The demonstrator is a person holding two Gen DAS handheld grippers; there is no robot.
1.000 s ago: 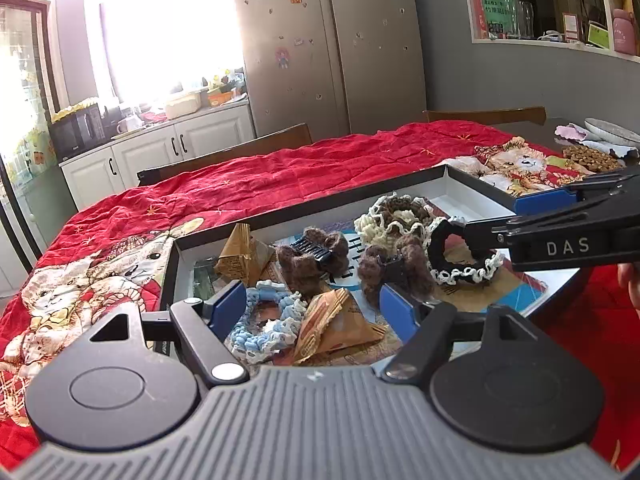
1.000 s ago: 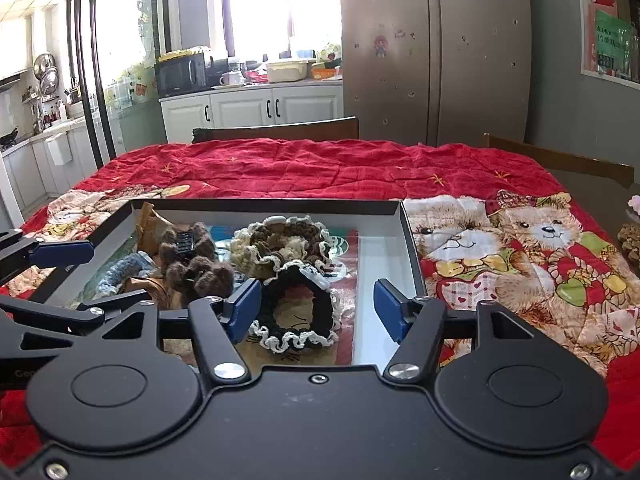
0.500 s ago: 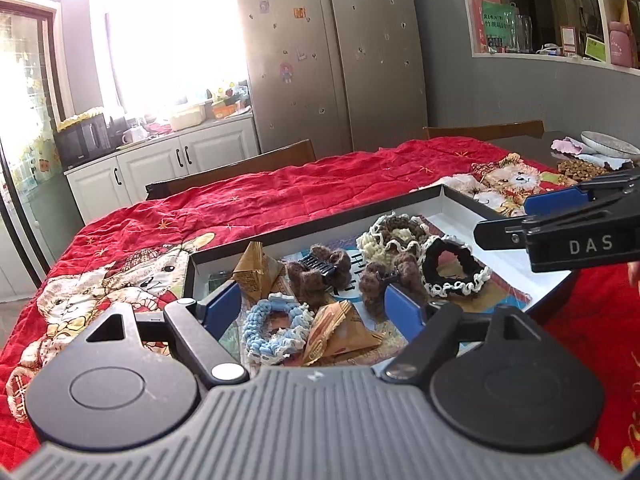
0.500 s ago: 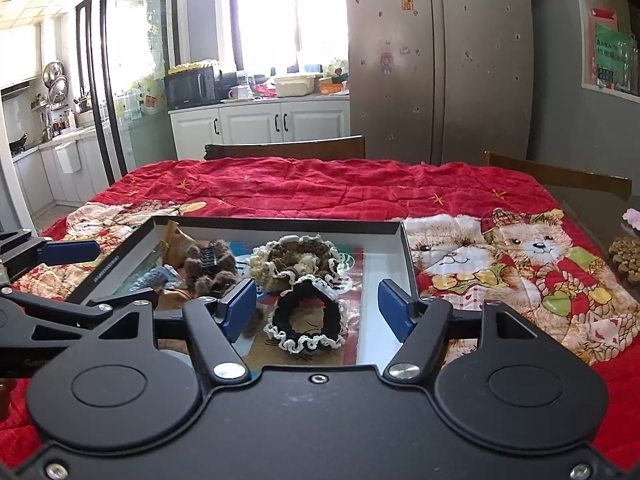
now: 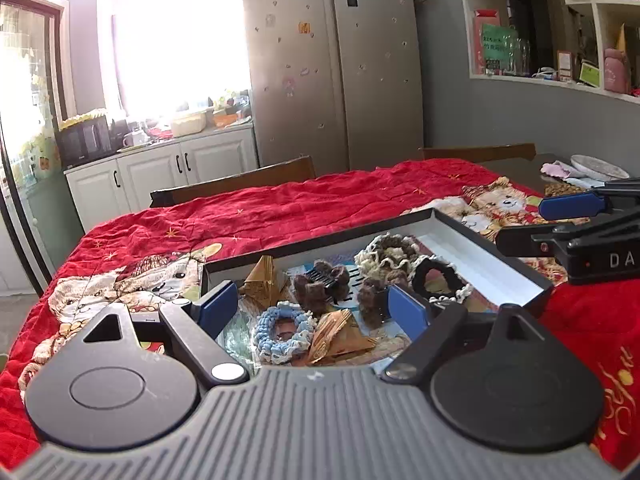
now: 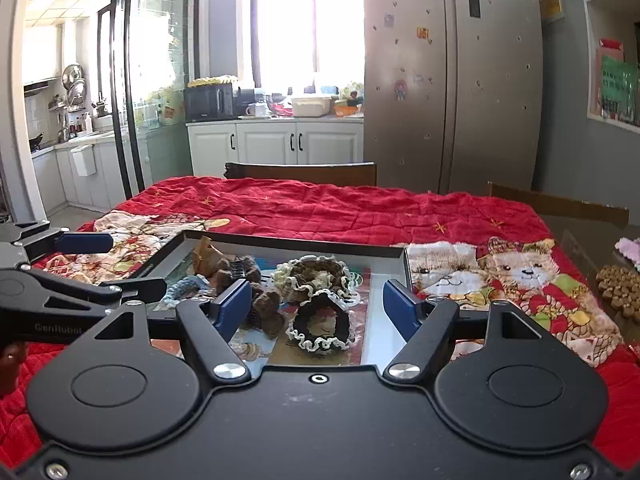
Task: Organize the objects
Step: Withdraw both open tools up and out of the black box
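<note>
Crocheted ruffled scrunchies, fuzzy claw clips, shallow rectangular tray.

Home kitchen-diner, steel fridge, white cabinets, microwave, quilt-covered table

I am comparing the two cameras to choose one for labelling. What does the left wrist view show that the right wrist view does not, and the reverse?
Only the left wrist view shows the whole blue crocheted scrunchie, the gold packet beside it, and the wall shelves.

Only the right wrist view shows the glass sliding door and the side kitchen behind it.

Both show the open tray, the black scrunchie with white trim, the brown claw clips, the red blanket and the fridge. Both grippers, left gripper and right gripper, are open and empty.
</note>
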